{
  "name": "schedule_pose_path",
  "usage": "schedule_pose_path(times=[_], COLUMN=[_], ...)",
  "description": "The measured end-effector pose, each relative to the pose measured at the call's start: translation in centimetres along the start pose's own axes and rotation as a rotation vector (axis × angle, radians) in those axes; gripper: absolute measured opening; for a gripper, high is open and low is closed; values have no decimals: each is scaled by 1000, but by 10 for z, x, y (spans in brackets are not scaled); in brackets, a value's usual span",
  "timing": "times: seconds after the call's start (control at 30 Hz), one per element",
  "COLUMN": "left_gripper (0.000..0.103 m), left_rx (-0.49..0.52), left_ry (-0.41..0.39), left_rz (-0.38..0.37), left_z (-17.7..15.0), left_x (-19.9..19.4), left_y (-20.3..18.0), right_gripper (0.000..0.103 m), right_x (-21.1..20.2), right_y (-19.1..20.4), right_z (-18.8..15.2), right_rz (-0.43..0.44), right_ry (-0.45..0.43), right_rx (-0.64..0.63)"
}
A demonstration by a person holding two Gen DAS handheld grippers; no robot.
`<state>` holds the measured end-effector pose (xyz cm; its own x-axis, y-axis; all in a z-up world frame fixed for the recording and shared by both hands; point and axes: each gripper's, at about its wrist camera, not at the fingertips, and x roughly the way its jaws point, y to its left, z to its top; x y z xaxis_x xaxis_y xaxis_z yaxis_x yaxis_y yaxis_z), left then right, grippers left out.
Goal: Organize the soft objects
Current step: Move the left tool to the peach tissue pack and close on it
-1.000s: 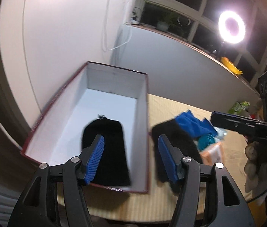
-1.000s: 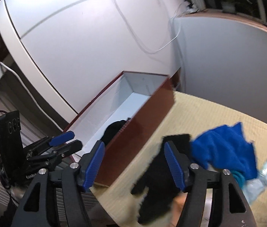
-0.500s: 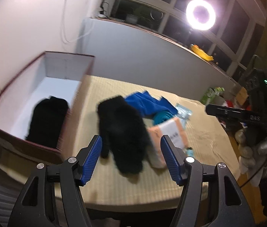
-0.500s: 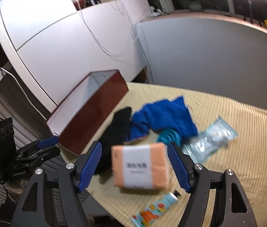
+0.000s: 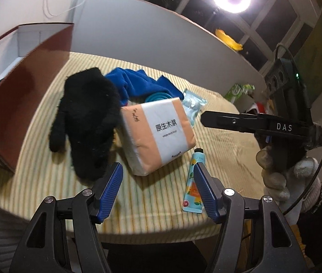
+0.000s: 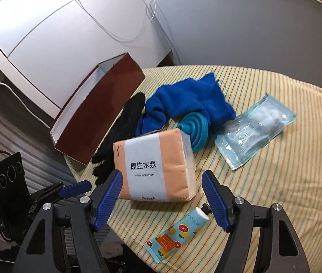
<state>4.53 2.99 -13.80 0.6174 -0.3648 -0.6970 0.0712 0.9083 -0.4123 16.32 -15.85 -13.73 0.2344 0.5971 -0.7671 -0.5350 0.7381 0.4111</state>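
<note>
Both the left gripper (image 5: 157, 188) and right gripper (image 6: 162, 195) hold their fingers wide apart, gripping nothing.

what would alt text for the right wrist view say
An open right gripper hovers over a striped table, facing an orange tissue pack. Behind it lie a black glove, blue cloth, teal funnel, clear packet and dark red box; a hand cream tube lies nearest.

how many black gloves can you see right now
1 for sure: the black glove lies on the striped tablecloth between the brown box and the tissue pack. A dark shape inside the box could be another.
</note>
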Motion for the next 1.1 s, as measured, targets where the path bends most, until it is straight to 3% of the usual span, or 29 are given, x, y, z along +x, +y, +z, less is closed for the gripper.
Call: schedule_pose_path(times=[0.37,0.57,0.7,1.1], left_gripper=[64,62,52,50], left_rx=[7,12,22,34], left_ry=[52,62,63,48], left_rz=[19,29,38,22], left_z=[8,9,10,13], left_x=[35,45,48,40], left_y=[-4,-4,-5,-9], right_gripper=[67,60,46,42], right_x=[21,28,34,24], right_y=[-14,-12,-12,3], right_z=[0,1,2,-4], right_rz=[33,43,50,-29], right_ry=[48,68,88,81], right_rx=[45,33,32,-40])
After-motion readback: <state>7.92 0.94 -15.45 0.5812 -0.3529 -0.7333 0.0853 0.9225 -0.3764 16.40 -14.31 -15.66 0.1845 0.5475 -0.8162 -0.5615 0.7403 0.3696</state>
